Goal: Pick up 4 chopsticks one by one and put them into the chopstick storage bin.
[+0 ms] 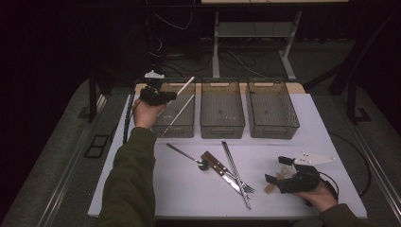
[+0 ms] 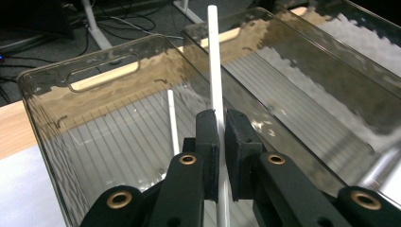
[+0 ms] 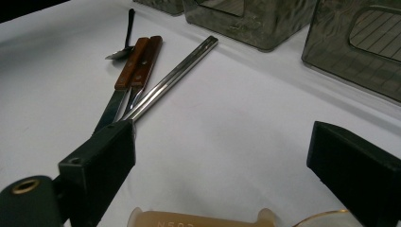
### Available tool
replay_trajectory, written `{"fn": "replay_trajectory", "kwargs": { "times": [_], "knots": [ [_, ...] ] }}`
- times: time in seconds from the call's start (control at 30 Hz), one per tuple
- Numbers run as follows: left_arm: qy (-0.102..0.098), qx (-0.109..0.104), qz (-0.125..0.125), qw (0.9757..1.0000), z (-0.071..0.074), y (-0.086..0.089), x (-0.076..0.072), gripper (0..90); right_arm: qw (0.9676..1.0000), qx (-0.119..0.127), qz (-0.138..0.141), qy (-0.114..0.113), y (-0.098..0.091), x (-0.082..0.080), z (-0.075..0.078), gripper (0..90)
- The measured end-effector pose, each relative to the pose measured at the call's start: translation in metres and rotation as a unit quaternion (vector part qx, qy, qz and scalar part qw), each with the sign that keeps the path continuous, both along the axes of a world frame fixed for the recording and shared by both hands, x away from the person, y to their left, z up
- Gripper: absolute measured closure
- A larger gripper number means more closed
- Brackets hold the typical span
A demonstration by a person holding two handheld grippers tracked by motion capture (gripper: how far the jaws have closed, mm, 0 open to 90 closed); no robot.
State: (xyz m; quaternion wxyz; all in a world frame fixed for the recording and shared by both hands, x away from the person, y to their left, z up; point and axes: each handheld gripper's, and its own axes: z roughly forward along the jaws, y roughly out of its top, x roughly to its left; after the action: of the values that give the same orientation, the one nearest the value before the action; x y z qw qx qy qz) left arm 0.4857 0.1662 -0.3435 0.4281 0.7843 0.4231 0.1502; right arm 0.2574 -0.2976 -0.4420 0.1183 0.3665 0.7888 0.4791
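The left gripper (image 2: 221,142) is clamped on a white chopstick (image 2: 215,71) over the far-left bin (image 2: 42,99), where another chopstick (image 2: 172,118) lies, so I would lower it inside before releasing, while the right gripper (image 3: 222,156) rests with its jaws wide apart near the cutlery (image 3: 142,71).

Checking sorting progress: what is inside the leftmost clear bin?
In the leftmost bin lies one white chopstick; the left gripper holds a second over it. The gripper covers the bin's near floor.
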Motion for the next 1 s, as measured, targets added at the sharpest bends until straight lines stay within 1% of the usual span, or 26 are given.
{"fn": "replay_trajectory", "kwargs": {
  "times": [0.07,0.2,0.27,0.33,0.4,0.43,0.47,0.5,0.63,0.67,0.7,0.73,0.77,0.8,0.83,0.87,0.93,1.0],
  "knots": [
    [0.004,0.008,0.002,1.0000,-0.002,-0.002,0.008,84.3,1.0000,0.002,0.000,0.000,0.000,0.000,0.000,8.8],
    [0.010,0.014,0.011,0.9998,-0.008,-0.008,0.021,84.3,1.0000,0.003,0.000,0.002,-0.001,0.000,0.000,8.7],
    [0.016,0.017,0.018,0.9996,-0.013,-0.010,0.027,84.3,1.0000,0.003,0.000,0.002,-0.001,0.000,0.000,8.8],
    [0.020,0.015,0.027,0.9993,-0.018,-0.011,0.031,84.2,1.0000,0.004,-0.001,0.002,-0.001,0.000,0.000,8.7],
    [0.026,0.018,0.035,0.9989,-0.024,-0.012,0.035,84.2,1.0000,0.005,0.000,0.003,-0.001,0.000,0.000,8.8],
    [0.032,0.024,0.040,0.9984,-0.028,-0.013,0.037,84.2,1.0000,0.005,0.000,0.003,-0.001,0.000,0.000,8.7],
    [0.036,0.026,0.043,0.9981,-0.032,-0.014,0.038,84.2,1.0000,0.005,0.000,0.002,-0.001,0.000,0.000,8.7],
    [0.040,0.031,0.043,0.9978,-0.035,-0.015,0.040,84.2,1.0000,0.005,0.000,0.002,-0.001,0.000,0.000,8.7],
    [0.046,0.038,0.047,0.9971,-0.042,-0.019,0.043,84.0,1.0000,0.007,0.001,0.002,-0.001,-0.001,0.000,8.8],
    [0.047,0.043,0.055,0.9965,-0.043,-0.020,0.043,83.7,1.0000,0.007,0.001,0.002,-0.001,-0.001,0.000,8.7],
    [0.047,0.048,0.056,0.9961,-0.044,-0.020,0.043,83.0,1.0000,0.006,0.001,0.002,-0.001,-0.001,0.000,8.8],
    [0.044,0.048,0.057,0.9962,-0.045,-0.021,0.043,80.0,1.0000,0.006,0.002,0.003,-0.001,0.000,0.000,8.8],
    [0.042,0.053,0.059,0.9959,-0.045,-0.021,0.042,74.1,1.0000,0.006,0.002,0.003,-0.001,0.000,0.000,8.8],
    [0.040,0.056,0.057,0.9960,-0.044,-0.021,0.042,70.7,1.0000,0.006,0.003,0.002,-0.001,0.000,0.000,8.7],
    [0.036,0.055,0.057,0.9962,-0.043,-0.021,0.040,68.3,1.0000,0.005,0.003,0.002,-0.001,0.000,0.000,8.8],
    [0.031,0.051,0.058,0.9965,-0.041,-0.020,0.039,65.8,1.0000,0.005,0.003,0.002,-0.001,0.000,0.000,8.7],
    [0.028,0.036,0.053,0.9976,-0.038,-0.018,0.035,61.4,1.0000,0.004,0.003,0.001,0.000,0.000,0.000,8.8],
    [0.024,0.036,0.044,0.9981,-0.035,-0.017,0.030,56.9,1.0000,0.004,0.003,0.001,0.000,0.000,0.000,8.7]
  ]
}}
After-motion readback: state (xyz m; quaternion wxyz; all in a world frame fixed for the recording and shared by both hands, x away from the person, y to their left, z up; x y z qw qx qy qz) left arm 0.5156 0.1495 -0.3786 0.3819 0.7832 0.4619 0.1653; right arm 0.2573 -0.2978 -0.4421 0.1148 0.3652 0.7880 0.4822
